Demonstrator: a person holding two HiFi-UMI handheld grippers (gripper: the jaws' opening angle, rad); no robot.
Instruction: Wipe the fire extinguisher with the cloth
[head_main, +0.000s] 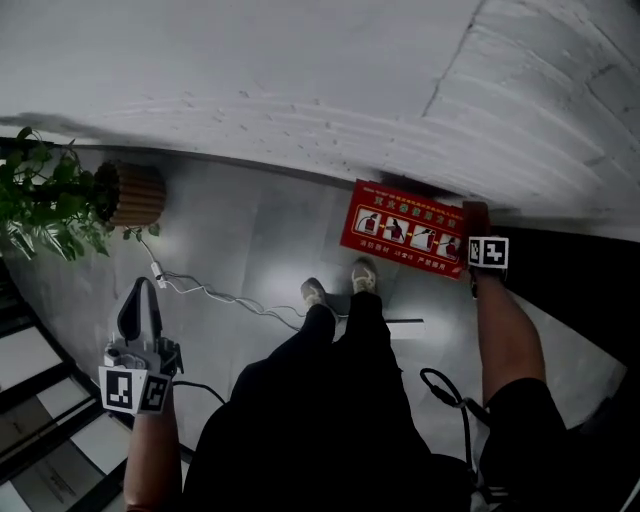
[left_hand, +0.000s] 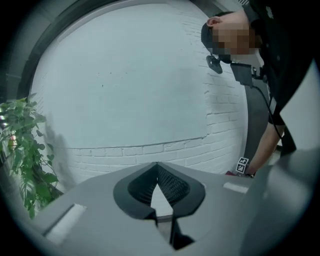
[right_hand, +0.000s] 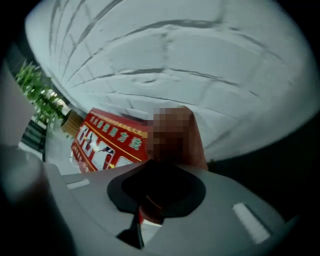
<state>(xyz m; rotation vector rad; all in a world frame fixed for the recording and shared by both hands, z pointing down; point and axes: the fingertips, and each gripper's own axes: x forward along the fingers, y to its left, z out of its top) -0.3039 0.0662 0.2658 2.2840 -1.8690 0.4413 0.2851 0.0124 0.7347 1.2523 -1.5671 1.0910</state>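
I'm pinching the soft, limp cloth (right_hand: 196, 150) by a bunched fold in my right hand-held gripper (right_hand: 152, 172). Just beneath it, the red fire extinguisher box (head_main: 405, 228) looks rigid and smooth. My left hand-held gripper (left_hand: 157, 166) is hanging closed and empty, well apart.
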